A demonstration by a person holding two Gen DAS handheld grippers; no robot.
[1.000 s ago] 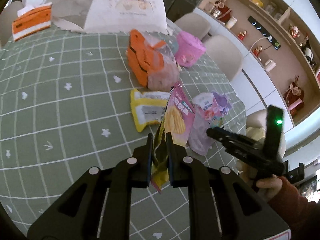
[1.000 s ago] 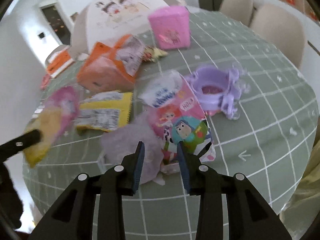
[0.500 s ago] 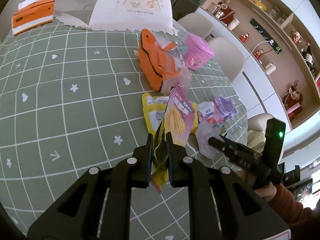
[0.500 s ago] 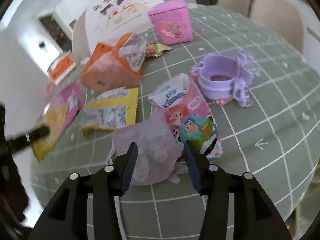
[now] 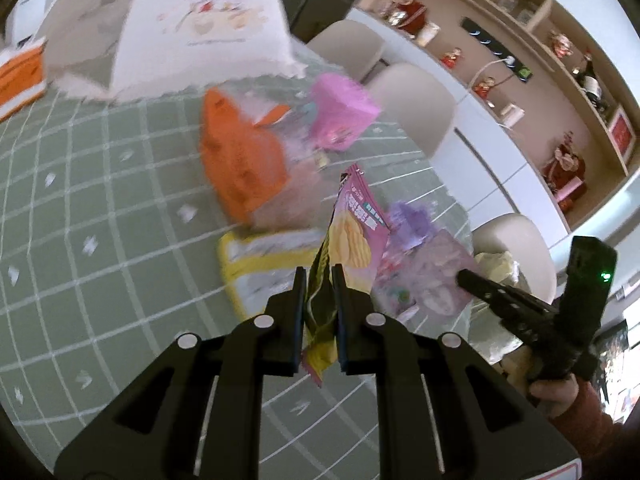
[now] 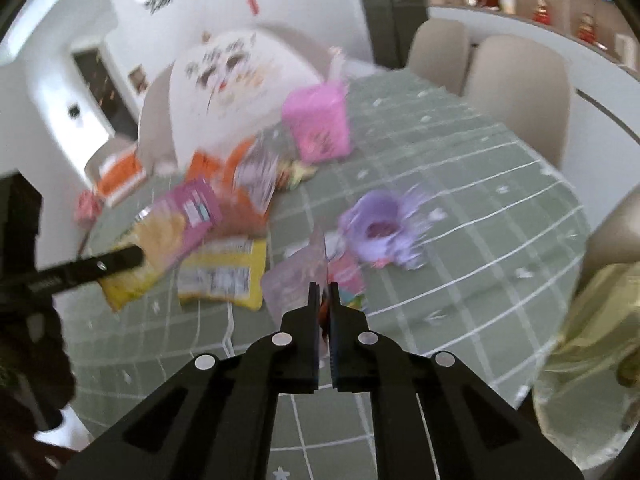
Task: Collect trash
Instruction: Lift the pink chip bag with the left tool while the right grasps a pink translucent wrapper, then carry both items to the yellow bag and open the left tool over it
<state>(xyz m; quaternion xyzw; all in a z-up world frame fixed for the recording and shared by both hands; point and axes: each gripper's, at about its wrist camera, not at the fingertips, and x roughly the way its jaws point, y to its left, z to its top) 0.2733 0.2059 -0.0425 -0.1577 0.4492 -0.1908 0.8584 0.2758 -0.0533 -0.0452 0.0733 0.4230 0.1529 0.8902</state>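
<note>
Behind the held wrappers, orange bag [image 5: 244, 172], pink box [image 6: 318, 124], purple cup [image 6: 378, 228].

Bench [image 6: 500, 216]: round-edged, covered in a green cloth with a white grid.
Far edge: white printed bag [image 5: 208, 20]; orange tissue box [image 5: 18, 76] toward the left.
Middle: orange packet [image 5: 240, 160], pink box [image 6: 316, 120] just behind it.
Near edge: yellow packet [image 6: 224, 276] lying flat; lilac plastic cup [image 6: 376, 228] to its right.
</note>
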